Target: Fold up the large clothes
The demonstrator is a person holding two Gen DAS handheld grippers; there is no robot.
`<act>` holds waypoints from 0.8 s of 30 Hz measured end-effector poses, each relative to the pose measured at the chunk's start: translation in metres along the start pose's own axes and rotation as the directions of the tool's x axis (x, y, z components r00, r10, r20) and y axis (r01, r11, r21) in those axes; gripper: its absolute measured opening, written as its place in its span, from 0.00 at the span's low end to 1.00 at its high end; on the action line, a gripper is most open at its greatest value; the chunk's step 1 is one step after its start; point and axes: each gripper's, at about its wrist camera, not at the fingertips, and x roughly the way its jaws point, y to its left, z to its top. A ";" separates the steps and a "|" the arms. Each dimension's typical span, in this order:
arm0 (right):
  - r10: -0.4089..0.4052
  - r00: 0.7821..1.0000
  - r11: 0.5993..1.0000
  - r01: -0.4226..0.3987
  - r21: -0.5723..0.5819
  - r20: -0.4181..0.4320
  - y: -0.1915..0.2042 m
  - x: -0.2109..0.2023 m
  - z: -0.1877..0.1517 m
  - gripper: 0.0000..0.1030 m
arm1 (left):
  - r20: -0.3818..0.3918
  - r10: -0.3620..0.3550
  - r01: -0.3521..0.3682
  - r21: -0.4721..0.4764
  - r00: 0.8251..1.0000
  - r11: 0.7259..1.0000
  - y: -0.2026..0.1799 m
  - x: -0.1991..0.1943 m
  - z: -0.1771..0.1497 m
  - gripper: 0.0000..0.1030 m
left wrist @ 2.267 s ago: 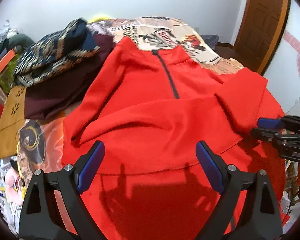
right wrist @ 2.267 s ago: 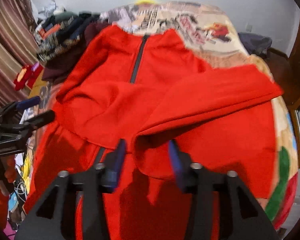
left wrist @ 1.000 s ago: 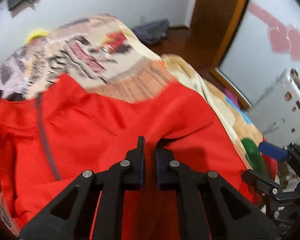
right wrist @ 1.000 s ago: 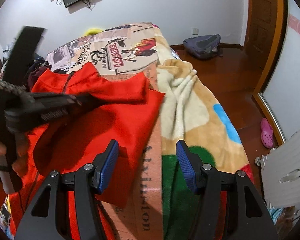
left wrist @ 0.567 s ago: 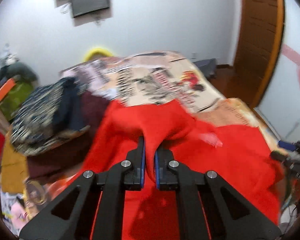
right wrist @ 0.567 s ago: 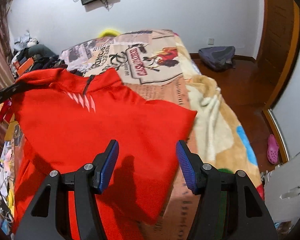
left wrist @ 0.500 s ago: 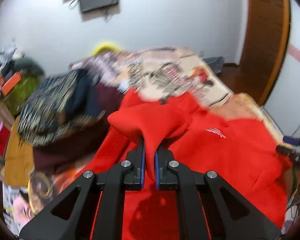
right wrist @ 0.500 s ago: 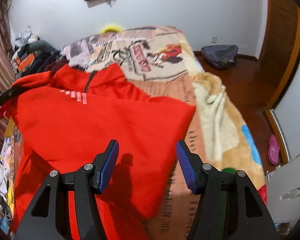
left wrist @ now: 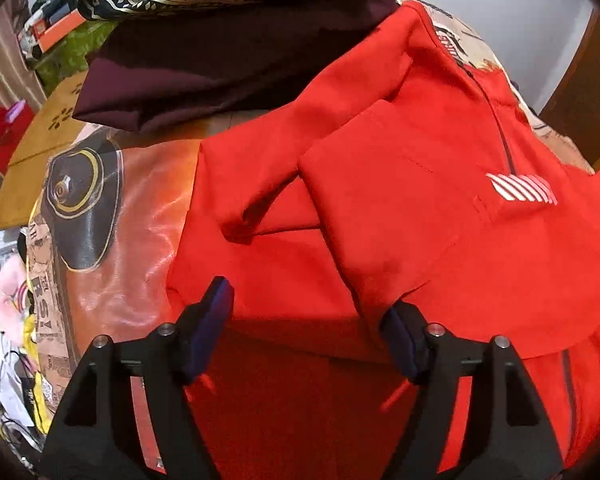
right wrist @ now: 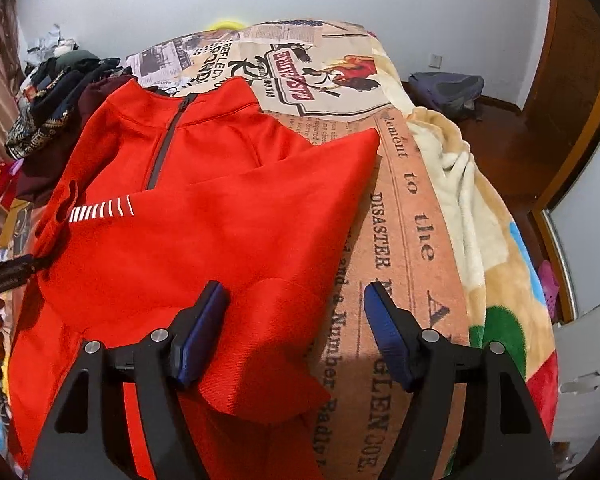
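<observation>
Printed bedspread (right wrist: 396,240) covers the bed, and the red zip-neck pullover (right wrist: 204,232) lies spread across its left half, collar toward the far wall. One sleeve (left wrist: 384,216) is folded across the chest, its cuff end lying just in front of the left gripper (left wrist: 308,320), whose jaws are opening with red fabric below them but nothing pressed between the pads. The right gripper (right wrist: 296,332) hangs over the pullover's right edge, jaws opening, unclamped. Folded dark clothes (left wrist: 228,40) sit stacked by the bed's left edge.
</observation>
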 end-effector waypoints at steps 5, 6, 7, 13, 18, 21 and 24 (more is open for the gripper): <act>-0.003 1.000 1.000 0.003 0.006 0.010 0.000 0.000 -0.002 0.67 | 0.050 0.037 -0.041 0.072 0.998 0.997 -0.020 -0.014 0.013 0.70; -0.001 1.000 1.000 0.001 0.010 0.011 -0.001 0.000 -0.002 0.68 | 0.060 0.035 -0.040 0.085 0.998 0.996 -0.025 -0.016 0.016 0.70; -0.002 1.000 1.000 0.002 0.013 0.011 -0.001 0.001 -0.002 0.68 | 0.065 0.031 -0.038 0.099 0.997 0.994 -0.030 -0.018 0.020 0.70; -0.008 1.000 1.000 0.008 0.007 0.014 0.000 0.001 -0.002 0.68 | 0.100 0.070 -0.091 0.220 0.993 0.971 -0.077 -0.002 0.035 0.70; -0.005 1.000 1.000 0.005 0.009 0.019 -0.001 0.000 -0.004 0.69 | 0.130 0.129 -0.160 0.275 0.983 0.948 -0.096 0.012 0.048 0.30; -0.006 1.000 1.000 0.006 0.005 0.023 -0.001 0.000 -0.005 0.69 | 0.149 0.125 -0.158 0.240 0.981 0.958 -0.089 0.007 0.056 0.09; -0.005 1.000 1.000 0.005 0.007 0.024 -0.001 0.000 -0.004 0.69 | 0.183 0.093 -0.126 0.178 0.979 0.976 -0.067 -0.012 0.060 0.08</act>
